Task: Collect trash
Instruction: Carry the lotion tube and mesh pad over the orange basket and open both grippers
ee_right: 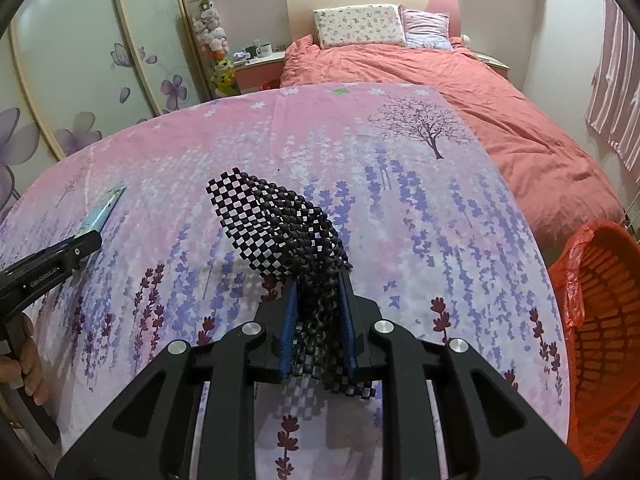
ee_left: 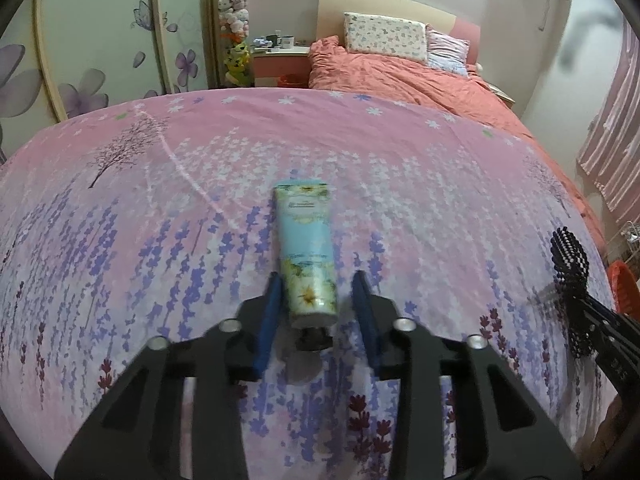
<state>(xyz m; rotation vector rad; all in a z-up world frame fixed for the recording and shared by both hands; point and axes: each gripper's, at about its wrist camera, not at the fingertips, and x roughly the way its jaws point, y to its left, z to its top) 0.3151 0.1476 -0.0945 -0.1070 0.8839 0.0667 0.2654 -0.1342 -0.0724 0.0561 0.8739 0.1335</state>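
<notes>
Trash half gathered. Black mesh mat [ee_right: 280, 232] pinched tight between right gripper [ee_right: 319, 280] fingers, not yet dropped in orange basket [ee_right: 600, 320] off to right. Blue tube [ee_left: 308, 248] lies flat between wide-open left gripper [ee_left: 318, 280] fingers, not squeezed yet.

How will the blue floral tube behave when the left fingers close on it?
The tube looks like soft plastic, so it would probably dent when squeezed. Its glossy skin could slip between the left gripper fingers. Lying on the soft bedsheet, with its flattened far end, rolling seems unlikely.
</notes>
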